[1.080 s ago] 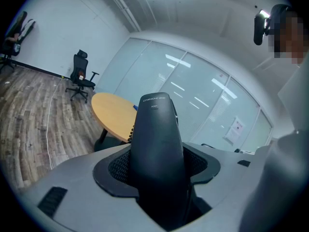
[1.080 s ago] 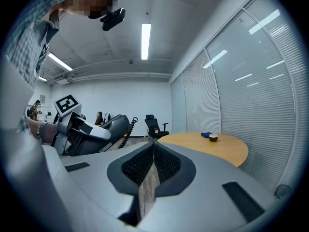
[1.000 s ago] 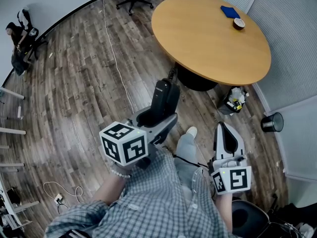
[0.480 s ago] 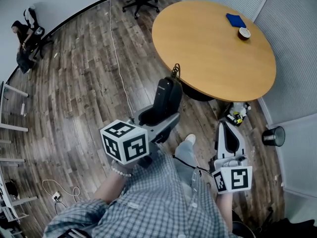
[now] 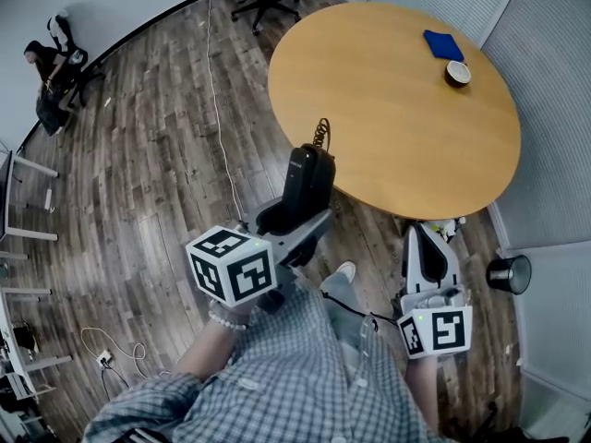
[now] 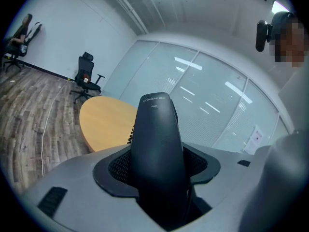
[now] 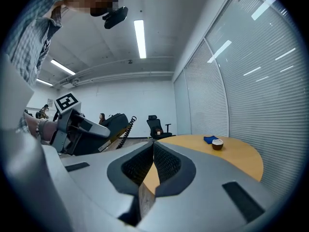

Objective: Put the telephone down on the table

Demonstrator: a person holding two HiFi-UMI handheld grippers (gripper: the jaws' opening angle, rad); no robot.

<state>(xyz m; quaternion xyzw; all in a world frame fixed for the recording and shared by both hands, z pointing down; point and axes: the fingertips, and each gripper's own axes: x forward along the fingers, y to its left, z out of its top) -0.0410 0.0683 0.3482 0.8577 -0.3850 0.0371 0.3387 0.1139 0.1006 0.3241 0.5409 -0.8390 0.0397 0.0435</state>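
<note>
Telephone [image 5: 307, 178] in left gripper [image 5: 291, 220], table [image 5: 388, 146] ahead, cup [image 5: 457, 73], cloth [image 5: 441, 44] far side

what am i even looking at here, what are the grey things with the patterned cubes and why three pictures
There is no robot here. A person in a checked shirt holds a hand-held grey gripper in each hand, and the cubes with square markers are part of those grippers. The head view comes from a camera on the person's head, looking down. The other two views come from cameras riding on each gripper, looking along its jaws. The left gripper is clamped on a black telephone handset, with a coiled cord at its far end. The right gripper has its jaws together and holds nothing. Ahead stands a round wooden table. A blue cloth and a small brown bowl sit on its far side. The handset is not yet set down.
</note>
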